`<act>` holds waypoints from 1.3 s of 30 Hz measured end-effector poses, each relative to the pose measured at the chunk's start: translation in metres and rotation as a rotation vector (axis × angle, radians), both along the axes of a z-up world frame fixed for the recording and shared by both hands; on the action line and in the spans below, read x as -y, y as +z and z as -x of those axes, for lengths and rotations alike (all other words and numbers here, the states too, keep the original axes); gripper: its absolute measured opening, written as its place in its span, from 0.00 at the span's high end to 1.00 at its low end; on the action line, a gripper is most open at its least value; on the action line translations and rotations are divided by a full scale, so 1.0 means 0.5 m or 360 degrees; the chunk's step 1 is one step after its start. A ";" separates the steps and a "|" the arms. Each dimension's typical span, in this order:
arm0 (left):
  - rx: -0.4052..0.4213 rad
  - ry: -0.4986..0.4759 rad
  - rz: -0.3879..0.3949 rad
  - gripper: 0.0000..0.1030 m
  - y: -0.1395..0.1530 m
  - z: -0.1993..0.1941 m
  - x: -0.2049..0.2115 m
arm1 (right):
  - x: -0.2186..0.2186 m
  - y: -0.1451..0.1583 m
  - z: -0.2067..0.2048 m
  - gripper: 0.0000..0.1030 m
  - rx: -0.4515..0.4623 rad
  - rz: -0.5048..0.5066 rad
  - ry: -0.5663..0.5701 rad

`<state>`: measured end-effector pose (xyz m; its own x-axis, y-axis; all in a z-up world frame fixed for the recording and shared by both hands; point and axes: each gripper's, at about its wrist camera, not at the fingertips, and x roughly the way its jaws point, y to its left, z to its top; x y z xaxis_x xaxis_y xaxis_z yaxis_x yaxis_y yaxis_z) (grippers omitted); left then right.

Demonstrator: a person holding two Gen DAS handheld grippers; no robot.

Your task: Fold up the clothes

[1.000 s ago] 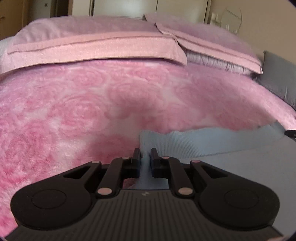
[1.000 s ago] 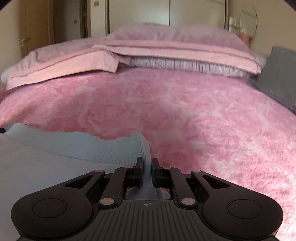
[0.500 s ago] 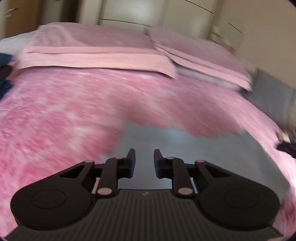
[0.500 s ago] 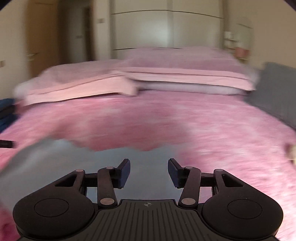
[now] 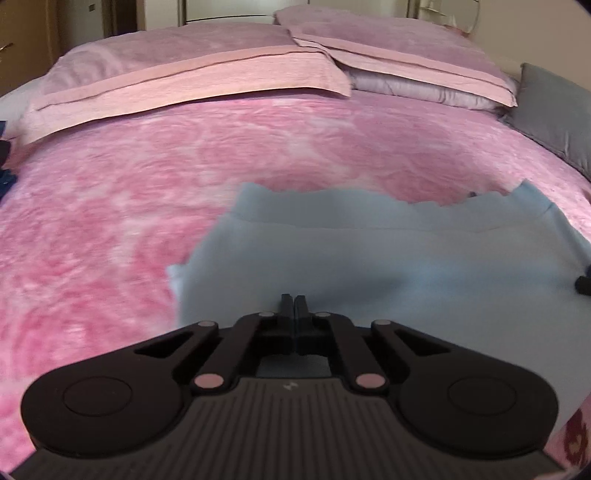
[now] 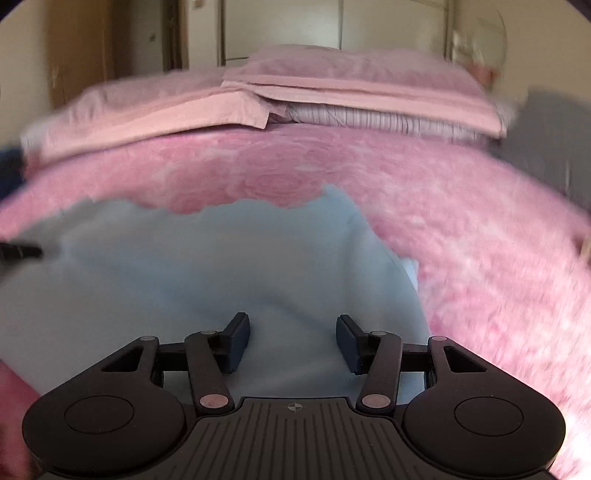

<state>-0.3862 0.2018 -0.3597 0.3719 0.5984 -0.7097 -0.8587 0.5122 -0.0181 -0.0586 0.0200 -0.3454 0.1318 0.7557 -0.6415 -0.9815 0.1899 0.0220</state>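
Observation:
A light blue garment (image 5: 388, 266) lies flat on the pink fleece bedspread (image 5: 129, 206), its ribbed hem toward the pillows. My left gripper (image 5: 294, 301) hovers over the garment's left part with its jaws shut together and nothing visible between them. In the right wrist view the same garment (image 6: 221, 266) fills the lower middle. My right gripper (image 6: 291, 328) is open wide above the garment's right part, empty. The tip of the other gripper shows at the edge of each view.
Pink pillows (image 5: 207, 74) lie across the head of the bed. A grey cushion (image 5: 554, 110) sits at the right edge. Dark blue cloth (image 5: 5, 177) lies at the far left. Wardrobe doors (image 6: 332, 26) stand behind the bed.
Both grippers let go of the garment's hem and drew back, opening. Since then the left jaws have shut again on nothing and the right has opened wider. The garment now lies flat.

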 end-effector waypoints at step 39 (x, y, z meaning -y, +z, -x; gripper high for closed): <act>-0.0185 0.0098 -0.0074 0.94 0.032 0.077 0.180 | 0.175 0.031 -0.030 0.51 -0.0150 0.0013 -0.0368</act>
